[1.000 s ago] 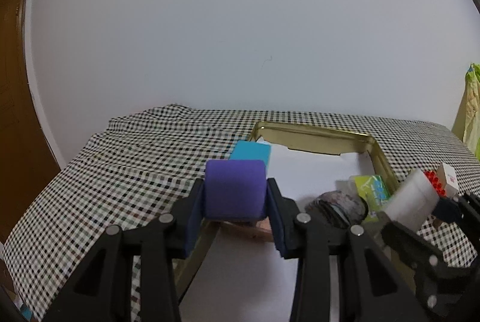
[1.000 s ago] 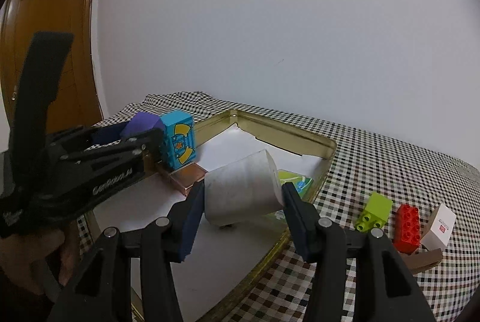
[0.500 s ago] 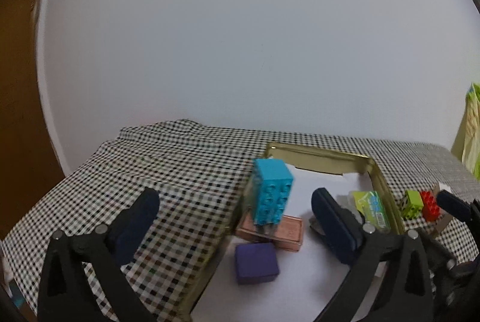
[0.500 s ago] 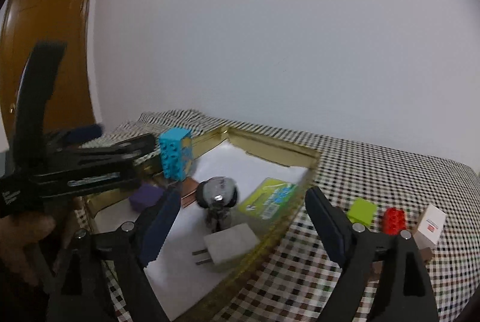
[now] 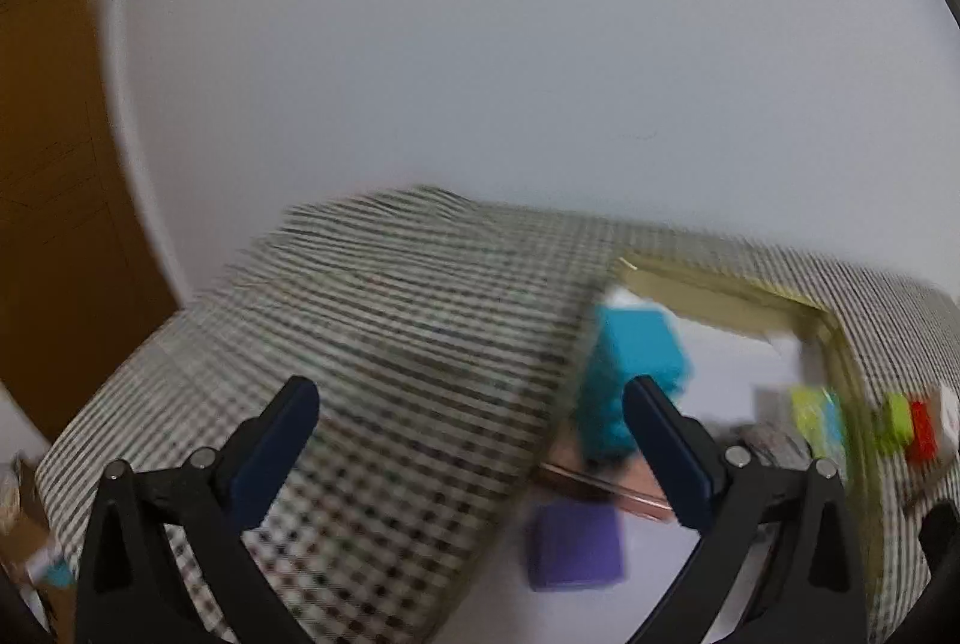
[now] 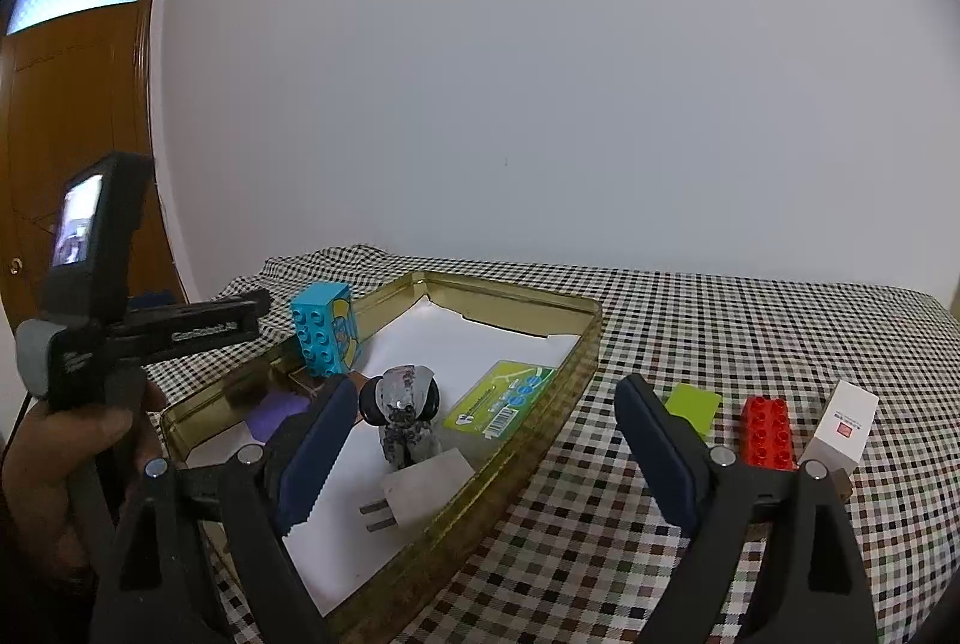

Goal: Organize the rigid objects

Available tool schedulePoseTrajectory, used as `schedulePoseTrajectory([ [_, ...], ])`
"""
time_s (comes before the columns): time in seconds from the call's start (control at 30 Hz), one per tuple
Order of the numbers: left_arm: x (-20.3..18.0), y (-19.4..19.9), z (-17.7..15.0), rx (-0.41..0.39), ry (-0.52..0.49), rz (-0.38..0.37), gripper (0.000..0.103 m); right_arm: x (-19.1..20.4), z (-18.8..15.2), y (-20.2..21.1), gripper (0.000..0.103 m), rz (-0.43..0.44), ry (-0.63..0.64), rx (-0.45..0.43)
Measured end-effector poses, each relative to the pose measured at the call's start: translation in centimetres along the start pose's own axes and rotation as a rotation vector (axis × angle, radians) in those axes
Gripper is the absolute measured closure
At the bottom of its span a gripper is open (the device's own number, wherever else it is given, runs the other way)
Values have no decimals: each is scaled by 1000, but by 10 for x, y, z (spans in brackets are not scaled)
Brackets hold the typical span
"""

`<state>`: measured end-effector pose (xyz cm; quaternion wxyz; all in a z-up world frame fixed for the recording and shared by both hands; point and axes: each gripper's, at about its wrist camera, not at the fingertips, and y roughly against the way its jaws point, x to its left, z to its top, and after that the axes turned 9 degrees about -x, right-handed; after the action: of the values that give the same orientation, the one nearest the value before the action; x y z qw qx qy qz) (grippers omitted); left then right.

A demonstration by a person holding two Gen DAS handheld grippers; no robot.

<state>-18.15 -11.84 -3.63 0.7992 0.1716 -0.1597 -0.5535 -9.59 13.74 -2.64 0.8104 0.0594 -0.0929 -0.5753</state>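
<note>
My left gripper (image 5: 474, 404) is open with nothing between its fingers, over the checked cloth left of the gold tin tray (image 5: 720, 284); this view is blurred. The purple block (image 5: 573, 545) lies in the tray near a flat copper box (image 5: 606, 488) and an upright blue brick (image 5: 636, 380). My right gripper (image 6: 486, 398) also stands open and holds nothing, above the tray's near right rim (image 6: 540, 308). A white plug (image 6: 420, 488) lies in the tray below it, beside a grey figurine (image 6: 405, 410) and a green card (image 6: 501, 398).
On the checked cloth right of the tray sit a green brick (image 6: 693, 407), a red brick (image 6: 765, 431) and a small white box (image 6: 846, 425). A hand (image 6: 60, 440) holds the left tool at the tray's left. A wooden door (image 6: 72, 104) stands at the far left.
Both grippers have opened. The purple block left the left jaws and the white plug left the right jaws; both now lie in the tray. The left gripper has swung to the left.
</note>
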Motion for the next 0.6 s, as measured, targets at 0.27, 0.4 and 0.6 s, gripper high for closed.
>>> schedulePoseTrajectory([
  [0.27, -32, 29, 2, -42, -21, -381, 0, -3, -3, -5, 13, -3, -9, -9],
  [0.4, -31, 19, 5, 50, 91, -683, 0, -8, -4, -5, 13, -15, -26, -13],
  [0.6, -26, 35, 7, -65, 121, -662, 0, -20, -5, -5, 13, -37, -59, -20],
])
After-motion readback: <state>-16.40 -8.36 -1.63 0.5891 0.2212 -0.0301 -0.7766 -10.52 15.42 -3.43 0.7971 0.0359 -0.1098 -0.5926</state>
